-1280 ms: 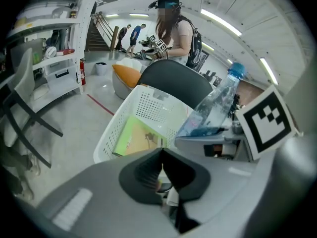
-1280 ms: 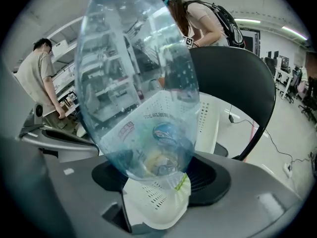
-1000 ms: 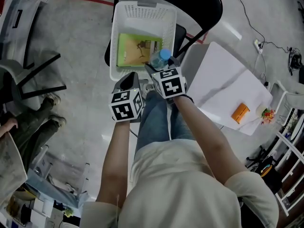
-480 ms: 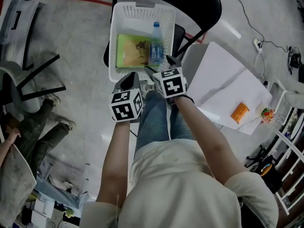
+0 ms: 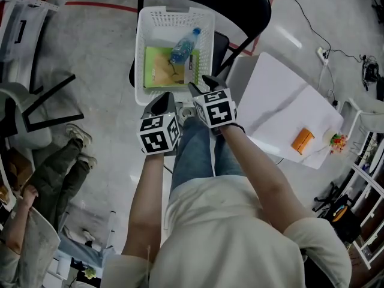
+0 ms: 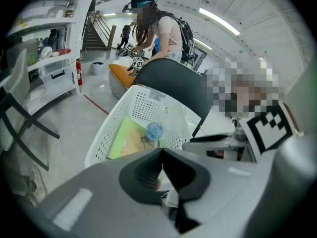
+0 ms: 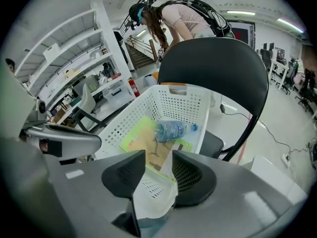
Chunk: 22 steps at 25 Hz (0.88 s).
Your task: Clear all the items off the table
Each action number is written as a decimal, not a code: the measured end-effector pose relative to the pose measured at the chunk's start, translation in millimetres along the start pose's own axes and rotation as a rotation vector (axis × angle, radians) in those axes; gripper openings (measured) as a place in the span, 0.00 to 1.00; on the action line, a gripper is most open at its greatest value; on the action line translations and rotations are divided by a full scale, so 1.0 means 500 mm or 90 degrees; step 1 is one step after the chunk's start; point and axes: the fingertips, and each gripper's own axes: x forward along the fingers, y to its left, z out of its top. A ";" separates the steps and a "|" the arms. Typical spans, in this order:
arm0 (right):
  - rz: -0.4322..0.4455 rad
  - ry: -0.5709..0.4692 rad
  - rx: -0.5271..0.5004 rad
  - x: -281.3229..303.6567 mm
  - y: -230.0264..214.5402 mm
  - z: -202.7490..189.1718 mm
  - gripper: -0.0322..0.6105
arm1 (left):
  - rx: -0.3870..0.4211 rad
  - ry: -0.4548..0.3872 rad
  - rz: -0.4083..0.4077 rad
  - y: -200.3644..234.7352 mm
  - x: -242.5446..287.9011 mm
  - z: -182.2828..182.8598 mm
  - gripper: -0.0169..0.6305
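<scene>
Grey left hand-held gripper angles down, jaws together; perhaps touching basket.

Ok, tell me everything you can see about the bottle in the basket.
The bottle is small and made of clear plastic, with a blue cap screwed on and a bluish label round its body. It lies on its side inside the white basket, slanted, with the cap toward the far right corner. It rests on a green booklet. Whether it holds liquid cannot be told.
</scene>
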 end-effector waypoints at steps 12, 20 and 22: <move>-0.019 -0.030 0.008 -0.051 -0.002 0.002 0.05 | 0.016 -0.012 -0.007 -0.027 -0.024 0.000 0.04; -0.023 -0.044 0.014 -0.079 0.005 -0.004 0.05 | 0.033 -0.013 -0.009 -0.039 -0.043 0.000 0.04; -0.025 -0.048 0.015 -0.086 0.007 -0.003 0.05 | 0.027 -0.016 -0.011 -0.041 -0.048 0.002 0.04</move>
